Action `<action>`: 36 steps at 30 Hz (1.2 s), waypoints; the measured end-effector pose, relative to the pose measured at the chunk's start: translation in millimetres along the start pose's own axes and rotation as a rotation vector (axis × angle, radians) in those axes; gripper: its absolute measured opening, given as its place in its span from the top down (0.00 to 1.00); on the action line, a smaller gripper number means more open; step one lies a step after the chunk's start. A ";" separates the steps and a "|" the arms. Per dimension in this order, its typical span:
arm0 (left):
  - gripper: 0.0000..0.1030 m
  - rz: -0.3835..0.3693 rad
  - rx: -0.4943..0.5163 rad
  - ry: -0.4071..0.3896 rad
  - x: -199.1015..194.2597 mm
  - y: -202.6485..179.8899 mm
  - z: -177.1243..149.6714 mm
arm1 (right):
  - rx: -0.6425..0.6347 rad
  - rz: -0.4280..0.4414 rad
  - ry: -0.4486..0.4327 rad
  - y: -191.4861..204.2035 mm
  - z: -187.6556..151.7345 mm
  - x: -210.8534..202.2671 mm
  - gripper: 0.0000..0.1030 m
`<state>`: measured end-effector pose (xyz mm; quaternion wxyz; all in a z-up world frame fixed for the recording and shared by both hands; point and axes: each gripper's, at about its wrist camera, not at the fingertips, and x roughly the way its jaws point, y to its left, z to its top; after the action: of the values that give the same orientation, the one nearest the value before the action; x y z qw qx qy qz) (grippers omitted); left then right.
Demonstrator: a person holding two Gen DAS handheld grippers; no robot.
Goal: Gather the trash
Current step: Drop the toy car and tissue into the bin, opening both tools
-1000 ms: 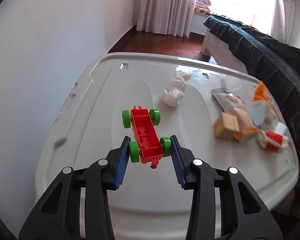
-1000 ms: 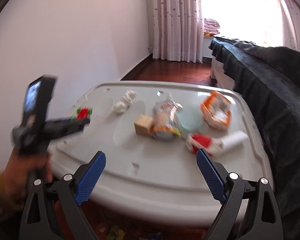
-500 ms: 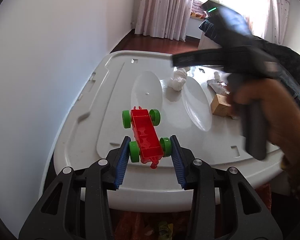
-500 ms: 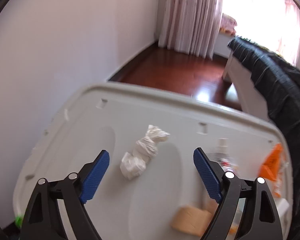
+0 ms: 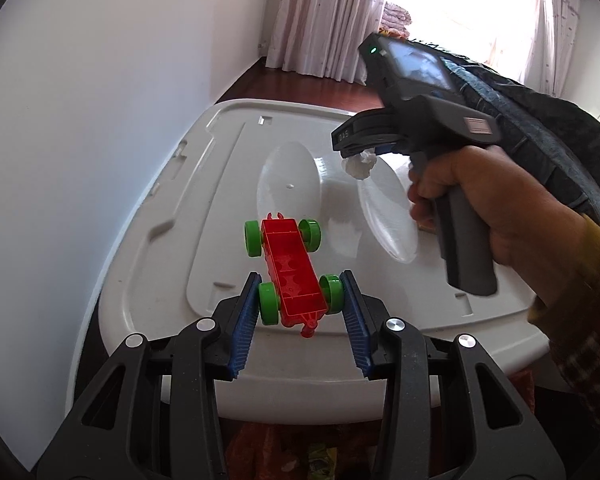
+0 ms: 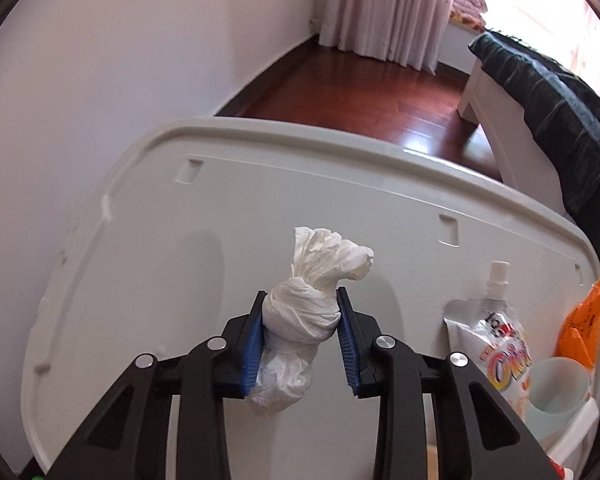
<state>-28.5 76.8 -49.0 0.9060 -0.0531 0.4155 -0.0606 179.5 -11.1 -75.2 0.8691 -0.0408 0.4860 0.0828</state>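
A twisted white tissue wad (image 6: 324, 256) lies on the white plastic lid (image 6: 180, 240). My right gripper (image 6: 301, 294) is closing on it, and both blue pads press its knotted middle. The left wrist view shows the same wad (image 5: 358, 166) under that gripper's tip, with a person's hand (image 5: 480, 200) on the handle. My left gripper (image 5: 299, 276) is shut on a red toy car with green wheels (image 5: 284, 248), gripped at its rear wheels above the lid's near-left corner (image 5: 220, 208).
A spouted drink pouch (image 6: 496, 336), an orange wrapper (image 6: 584, 320) and a pale cup (image 6: 556, 392) lie at the lid's right side. A bed with a dark cover (image 6: 560, 100) stands to the right, a white wall to the left. Colourful wrappers (image 5: 292, 448) show below the lid's near edge.
My right gripper swung across to the tissue wad, dropped over it and closed from wide open onto it. My left gripper drew back toward the lid's near corner, still holding the toy car.
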 end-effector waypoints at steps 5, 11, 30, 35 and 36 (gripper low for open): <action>0.61 -0.015 0.041 -0.022 -15.1 -14.9 -4.2 | -0.023 0.056 -0.097 -7.9 -31.7 -72.8 0.68; 0.62 -0.051 0.101 -0.044 -50.1 -41.3 -28.9 | -0.064 0.057 -0.171 -34.7 -119.7 -173.4 0.68; 0.61 -0.128 0.250 0.204 -66.3 -83.3 -151.6 | 0.076 0.085 0.220 -59.7 -378.8 -171.5 0.67; 0.31 -0.113 0.242 0.253 -62.8 -86.8 -157.0 | 0.056 0.021 0.201 -55.8 -377.8 -174.3 0.24; 0.24 -0.086 0.247 0.244 -63.9 -87.4 -156.6 | 0.065 0.005 0.189 -58.0 -376.8 -176.5 0.18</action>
<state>-194.6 -6.8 -90.2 0.8451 0.0486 0.5092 -0.1556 -216.3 -143.5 -123.1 0.8201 -0.0191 0.5682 0.0649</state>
